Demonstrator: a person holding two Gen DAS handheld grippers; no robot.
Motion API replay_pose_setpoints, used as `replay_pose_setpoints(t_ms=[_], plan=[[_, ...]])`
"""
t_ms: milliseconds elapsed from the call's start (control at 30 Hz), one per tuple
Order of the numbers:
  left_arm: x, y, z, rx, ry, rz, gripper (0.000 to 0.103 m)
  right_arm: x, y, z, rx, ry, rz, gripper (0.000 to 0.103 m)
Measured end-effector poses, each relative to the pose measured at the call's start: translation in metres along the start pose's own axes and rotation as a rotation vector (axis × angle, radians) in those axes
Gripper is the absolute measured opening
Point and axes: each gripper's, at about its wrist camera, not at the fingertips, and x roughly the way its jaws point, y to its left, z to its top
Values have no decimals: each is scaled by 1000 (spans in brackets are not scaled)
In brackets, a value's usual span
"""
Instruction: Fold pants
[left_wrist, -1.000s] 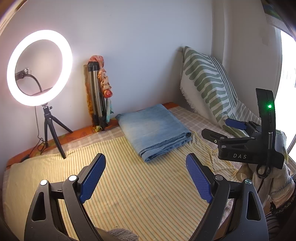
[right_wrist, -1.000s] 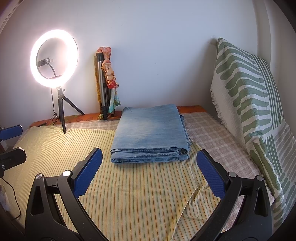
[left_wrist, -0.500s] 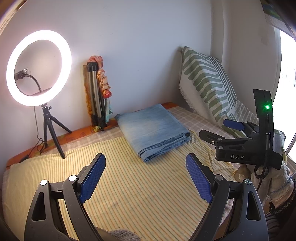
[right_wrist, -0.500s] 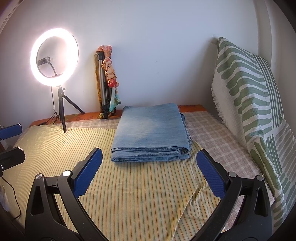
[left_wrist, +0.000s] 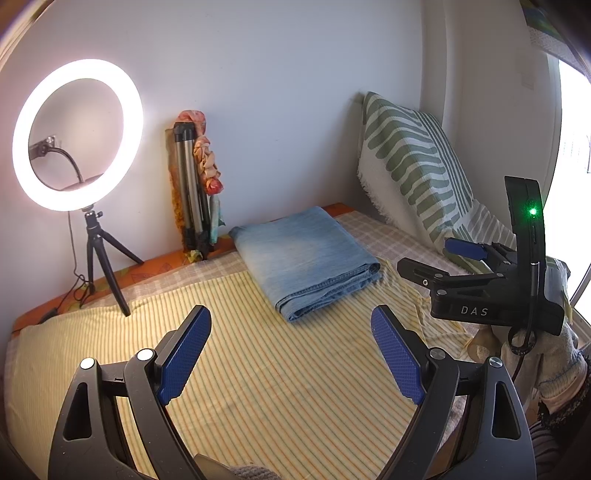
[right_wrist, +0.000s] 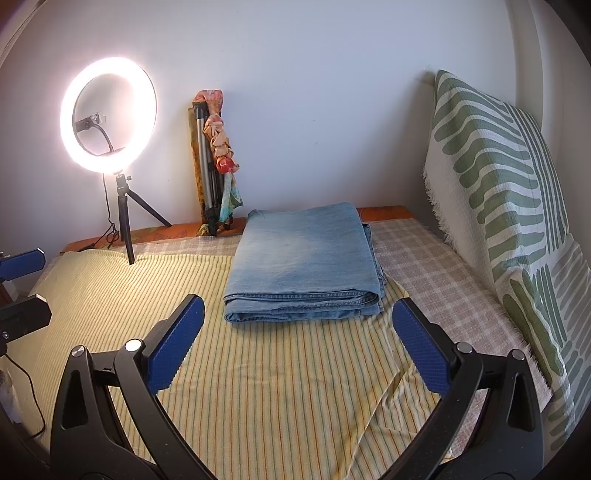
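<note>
Denim pants (right_wrist: 304, 260) lay folded into a thick rectangle on the bed, straddling the edge where the yellow striped sheet (right_wrist: 258, 387) met the checked cover (right_wrist: 424, 266), their stacked fold edges facing the cameras. The left gripper (left_wrist: 291, 354) and the right gripper (right_wrist: 297, 338) hung above the sheet, short of the pants, each with its blue pads spread wide and nothing between them. In the left wrist view the right gripper (left_wrist: 436, 264) also showed from the side, near the right of the pants, a green light glowing on its housing. A lit ring light (right_wrist: 108, 114) on a small tripod stood at the back left, a folded tripod (right_wrist: 208, 177) wrapped in cloth leaned on the wall behind the pants, and a green-patterned pillow (right_wrist: 495, 177) rose along the right.
</note>
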Motion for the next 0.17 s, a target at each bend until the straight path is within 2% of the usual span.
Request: replay_pose_setpoints(t_ms=[167], plan=[[-1,1,-1,6,-10,5,89,1,1,-2,3,5,3,103]])
